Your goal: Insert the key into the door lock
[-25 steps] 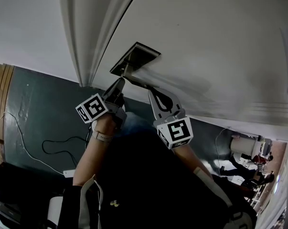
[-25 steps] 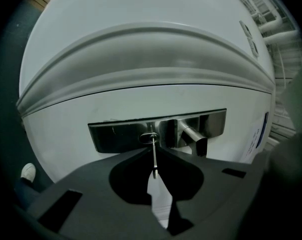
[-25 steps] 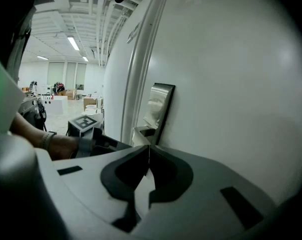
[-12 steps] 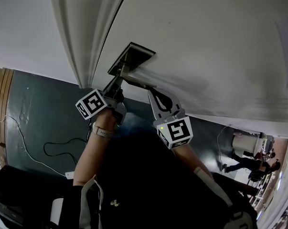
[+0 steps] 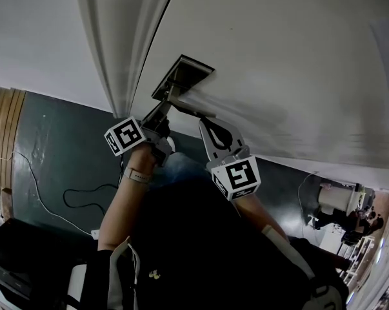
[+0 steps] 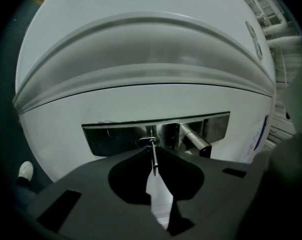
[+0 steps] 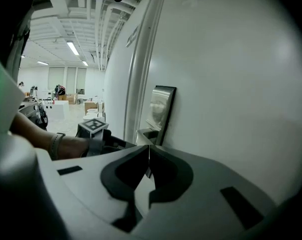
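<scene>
The left gripper (image 6: 153, 153) has its jaws pressed on the key (image 6: 154, 160), a thin blade standing nearly upright between the tips. At 12 o'clock from the tips, the blade's end meets the oval lock (image 6: 147, 141) in the steel plate (image 6: 115, 136). Whether it has entered the slot or only touches its mouth I cannot tell. The handle (image 6: 196, 140) juts out at 3 o'clock from the lock, just beside it.

The right gripper (image 7: 148, 153) has its jaws together, with nothing I can make out between them. It hangs near the door (image 7: 231, 84), with the plate at its 12 o'clock.

The step in hand looks like the seating of the blade. It should go best with the key kept square to the plate and its flat in line with the slot, pushed straight toward 12 o'clock with light force. If it binds, a small wiggle should serve better than more pressure, since a thin blade pinched at its end may slip or twist. Keep the left jaws off the handle.
</scene>
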`<state>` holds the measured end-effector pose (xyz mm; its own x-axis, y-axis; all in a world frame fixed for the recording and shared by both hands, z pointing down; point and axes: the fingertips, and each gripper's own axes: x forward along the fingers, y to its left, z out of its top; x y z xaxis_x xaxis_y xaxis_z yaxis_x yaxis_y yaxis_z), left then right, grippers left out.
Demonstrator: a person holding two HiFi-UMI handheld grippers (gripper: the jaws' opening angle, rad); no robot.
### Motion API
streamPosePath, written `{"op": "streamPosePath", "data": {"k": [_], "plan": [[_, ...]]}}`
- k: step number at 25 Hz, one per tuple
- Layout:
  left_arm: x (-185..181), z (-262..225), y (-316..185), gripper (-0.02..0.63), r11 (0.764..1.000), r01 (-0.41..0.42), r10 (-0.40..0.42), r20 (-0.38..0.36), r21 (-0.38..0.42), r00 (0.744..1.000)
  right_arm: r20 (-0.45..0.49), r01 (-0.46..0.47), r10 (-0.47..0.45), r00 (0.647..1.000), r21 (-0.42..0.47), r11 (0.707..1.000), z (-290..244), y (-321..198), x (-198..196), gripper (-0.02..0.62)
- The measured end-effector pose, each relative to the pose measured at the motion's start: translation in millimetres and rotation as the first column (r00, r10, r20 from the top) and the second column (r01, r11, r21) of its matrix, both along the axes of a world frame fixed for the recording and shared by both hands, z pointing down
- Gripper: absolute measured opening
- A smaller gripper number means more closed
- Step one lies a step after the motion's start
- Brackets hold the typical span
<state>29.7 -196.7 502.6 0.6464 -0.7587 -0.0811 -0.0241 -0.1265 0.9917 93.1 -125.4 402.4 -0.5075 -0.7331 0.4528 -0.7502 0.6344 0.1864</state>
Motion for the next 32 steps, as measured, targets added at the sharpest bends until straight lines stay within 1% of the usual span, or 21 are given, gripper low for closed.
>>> {"op": "streamPosePath", "data": {"k": [9, 11, 14, 15, 18, 20, 22, 26, 28, 30, 32], "plan": [[-16.2, 3.1, 27.6, 0.031, 1.000, -0.020, 0.021, 0.046, -0.023, 0.999, 0.045, 0.038, -0.038, 0.998, 0.000, 0.999, -0.6, 2.0, -17.7, 0.017], [-25.6, 3.9, 37.5, 0.009, 0.999, -0.014, 0.016, 0.067, -0.029, 0.998, 0.058, 0.047, -0.047, 0.997, -0.002, 0.999, 0.3, 3.2, -22.2, 0.017], [-39.5, 4.6, 50.9, 0.009, 1.000, 0.009, -0.008, 0.077, -0.010, 0.997, 0.074, 0.063, -0.063, 0.995, -0.002, 0.998, 1.1, 7.5, -29.5, 0.016], [-44.6, 4.0, 55.2, 0.009, 1.000, 0.017, -0.017, 0.092, 0.001, 0.996, 0.078, 0.070, -0.070, 0.994, -0.003, 0.998, 1.6, 8.9, -32.1, 0.016], [-62.7, -2.4, 69.2, 0.009, 0.998, 0.034, -0.042, 0.179, 0.048, 0.983, 0.096, 0.093, -0.092, 0.991, -0.008, 0.996, 2.9, 13.7, -41.2, 0.016], [-76.5, -9.6, 77.7, 0.009, 0.995, 0.050, -0.071, 0.241, 0.090, 0.968, 0.113, 0.111, -0.109, 0.988, -0.008, 0.994, 2.1, 16.6, -49.1, 0.015], [-94.2, -15.7, 86.0, 0.009, 0.990, 0.073, -0.110, 0.330, 0.123, 0.938, 0.126, 0.130, -0.129, 0.984, -0.004, 0.991, -0.5, 19.3, -57.6, 0.015], [-125.1, -32.8, 100.9, 0.009, 0.978, 0.099, -0.177, 0.477, 0.184, 0.861, 0.147, 0.171, -0.171, 0.974, 0.010, 0.985, -6.8, 22.8, -75.4, 0.017], [-137.4, -41.1, 107.9, 0.009, 0.972, 0.090, -0.198, 0.554, 0.217, 0.809, 0.156, 0.194, -0.195, 0.968, 0.021, 0.981, -10.1, 24.1, -84.2, 0.016], [-149.1, -49.0, 114.8, 0.009, 0.966, 0.078, -0.220, 0.628, 0.246, 0.747, 0.165, 0.214, -0.215, 0.962, 0.026, 0.976, -13.0, 25.6, -92.1, 0.017], [-159.8, -59.3, 122.1, 0.009, 0.960, 0.067, -0.242, 0.683, 0.273, 0.689, 0.176, 0.231, -0.233, 0.956, 0.029, 0.972, -16.9, 28.3, -100.3, 0.015]]}}
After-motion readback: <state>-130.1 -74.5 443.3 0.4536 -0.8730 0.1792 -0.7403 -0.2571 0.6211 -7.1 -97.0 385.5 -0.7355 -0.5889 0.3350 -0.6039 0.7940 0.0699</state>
